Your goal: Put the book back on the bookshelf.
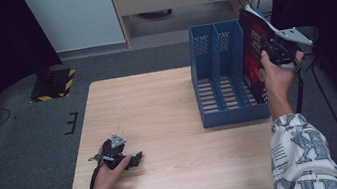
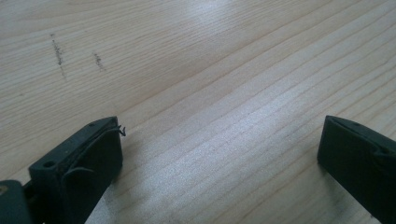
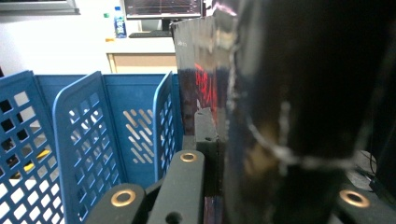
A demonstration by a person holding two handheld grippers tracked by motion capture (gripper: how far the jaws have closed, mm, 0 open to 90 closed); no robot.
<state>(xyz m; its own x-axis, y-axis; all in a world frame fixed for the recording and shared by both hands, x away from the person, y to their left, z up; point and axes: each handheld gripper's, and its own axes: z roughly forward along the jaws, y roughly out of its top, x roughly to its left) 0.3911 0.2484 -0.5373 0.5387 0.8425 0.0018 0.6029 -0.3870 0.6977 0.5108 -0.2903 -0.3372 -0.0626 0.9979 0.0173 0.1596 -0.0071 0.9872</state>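
Observation:
A dark glossy book (image 1: 254, 56) with red print on its cover stands nearly upright, its lower end inside the rightmost slot of a blue perforated file rack (image 1: 234, 116) at the table's right side. My right gripper (image 1: 274, 51) is shut on the book's upper right edge. In the right gripper view the book (image 3: 303, 116) is close up beside the rack's dividers (image 3: 79, 135), and one finger (image 3: 205, 137) presses on the cover. My left gripper (image 1: 135, 159) rests low on the wooden table (image 1: 158, 106) near the front left, open, with bare wood between its fingers (image 2: 100, 154).
The rack's two left slots look empty. A stand base with yellow-black stripes (image 1: 53, 84) sits on the grey floor behind the table's left corner. Cables (image 1: 329, 101) trail on the floor at the right. A desk with a bottle (image 3: 120, 21) stands beyond the rack.

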